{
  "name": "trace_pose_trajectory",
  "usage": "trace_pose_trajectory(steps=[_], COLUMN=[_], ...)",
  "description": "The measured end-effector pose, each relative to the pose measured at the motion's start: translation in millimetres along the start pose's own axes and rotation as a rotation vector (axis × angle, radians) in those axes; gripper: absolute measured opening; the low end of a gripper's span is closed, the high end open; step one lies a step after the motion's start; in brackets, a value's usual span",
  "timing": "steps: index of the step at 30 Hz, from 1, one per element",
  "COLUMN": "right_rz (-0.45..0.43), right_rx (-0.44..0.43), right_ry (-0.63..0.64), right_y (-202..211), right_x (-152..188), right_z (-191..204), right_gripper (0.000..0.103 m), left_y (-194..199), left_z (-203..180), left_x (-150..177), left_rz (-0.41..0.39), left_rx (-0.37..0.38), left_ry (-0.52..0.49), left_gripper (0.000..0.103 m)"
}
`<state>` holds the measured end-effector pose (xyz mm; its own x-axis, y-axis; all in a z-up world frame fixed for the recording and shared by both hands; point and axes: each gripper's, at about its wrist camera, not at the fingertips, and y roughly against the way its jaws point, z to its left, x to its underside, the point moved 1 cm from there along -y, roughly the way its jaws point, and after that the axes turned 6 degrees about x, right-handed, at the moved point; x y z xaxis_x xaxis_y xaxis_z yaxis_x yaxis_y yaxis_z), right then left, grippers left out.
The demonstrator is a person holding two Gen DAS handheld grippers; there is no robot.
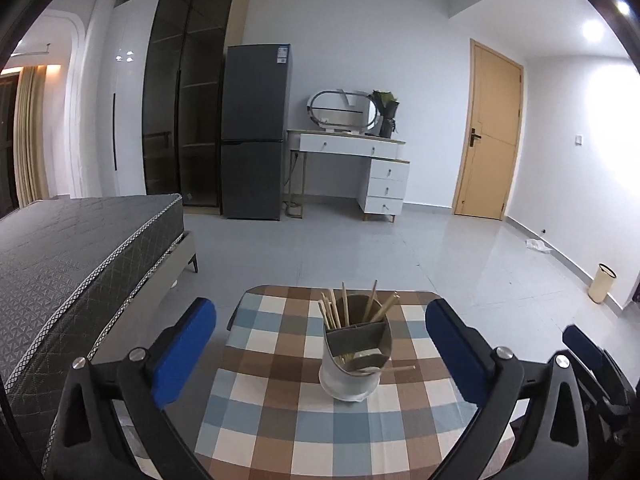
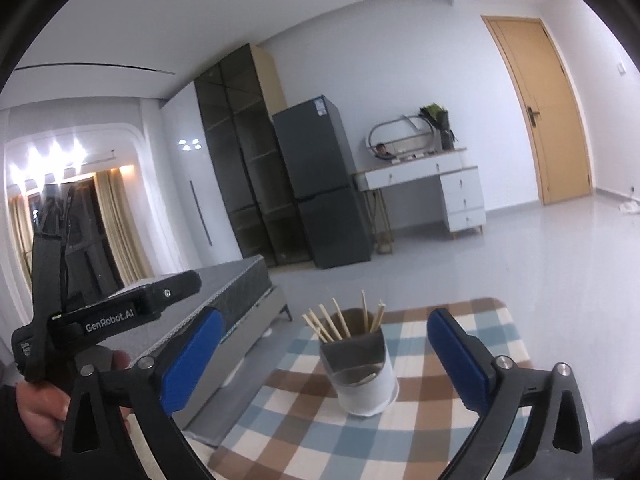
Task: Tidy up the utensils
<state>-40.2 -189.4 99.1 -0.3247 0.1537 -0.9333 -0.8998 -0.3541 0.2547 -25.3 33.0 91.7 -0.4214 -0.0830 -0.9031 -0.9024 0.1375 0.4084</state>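
A white and grey utensil holder [image 1: 354, 354] stands on the checked tablecloth [image 1: 280, 392]. Several wooden chopsticks [image 1: 340, 308] stand upright in its back compartment. One chopstick [image 1: 398, 368] lies sticking out to the right at the holder's base. My left gripper [image 1: 320, 344] is open and empty, its blue pads either side of the holder and nearer me. My right gripper [image 2: 326, 354] is open and empty, held above the table in front of the holder [image 2: 362, 372]. The chopsticks [image 2: 340, 320] show there too. The left gripper's body [image 2: 108, 312] and a hand show at left.
A grey mattress bed [image 1: 80, 264] runs along the table's left side. Behind are a dark fridge [image 1: 256, 132], a glass cabinet [image 1: 180, 100], a white dresser [image 1: 360, 168] and a wooden door [image 1: 488, 132]. A cream bin [image 1: 601, 282] stands by the right wall.
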Motion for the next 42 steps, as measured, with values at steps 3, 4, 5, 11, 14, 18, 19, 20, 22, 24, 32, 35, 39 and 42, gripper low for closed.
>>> trace_pose_trajectory(steps=[3, 4, 5, 11, 14, 18, 19, 20, 22, 24, 32, 35, 39, 42], right_rz=[-0.016, -0.017, -0.016, 0.009, 0.02, 0.042, 0.049, 0.054, 0.061, 0.075, 0.122, 0.126, 0.127, 0.131], right_rx=[0.014, 0.019, 0.028, 0.079, 0.093, 0.117, 0.12, 0.127, 0.135, 0.146, 0.169, 0.169, 0.168, 0.166], right_ry=[0.005, 0.007, 0.009, 0.022, 0.041, 0.051, 0.05, 0.05, 0.059, 0.072, 0.039, 0.032, 0.037, 0.038], right_y=[-2, -4, -7, -21, -27, -33, -34, -34, -35, -39, -49, -49, -49, -49], right_x=[6, 9, 13, 38, 47, 57, 59, 63, 66, 69, 76, 76, 75, 76], right_z=[1, 1, 1, -1, -3, -8, -10, -11, -11, -12, -21, -22, -20, -21], right_gripper=[0.103, 0.103, 0.103, 0.103, 0.103, 0.103, 0.103, 0.103, 0.103, 0.103, 0.103, 0.103, 0.103, 0.103], left_y=[3, 2, 0, -16, -26, -34, -38, -42, -46, -49, -59, -59, -57, -57], left_z=[2, 3, 5, 13, 14, 12, 13, 14, 14, 14, 14, 15, 15, 14], left_x=[8, 12, 15, 40, 49, 58, 60, 63, 67, 70, 75, 75, 75, 73], left_rz=[-0.035, -0.04, -0.041, -0.026, -0.024, -0.003, 0.006, 0.017, 0.03, 0.033, 0.078, 0.083, 0.082, 0.082], left_rx=[-0.031, -0.034, -0.036, -0.036, -0.038, -0.048, -0.052, -0.055, -0.056, -0.058, -0.071, -0.068, -0.065, -0.057], left_ry=[-0.012, -0.015, -0.017, -0.003, -0.01, -0.013, -0.01, -0.01, -0.014, -0.024, -0.019, -0.013, -0.013, -0.009], left_gripper=[0.102, 0.102, 0.102, 0.102, 0.102, 0.102, 0.102, 0.102, 0.102, 0.102, 0.102, 0.102, 0.102, 0.102])
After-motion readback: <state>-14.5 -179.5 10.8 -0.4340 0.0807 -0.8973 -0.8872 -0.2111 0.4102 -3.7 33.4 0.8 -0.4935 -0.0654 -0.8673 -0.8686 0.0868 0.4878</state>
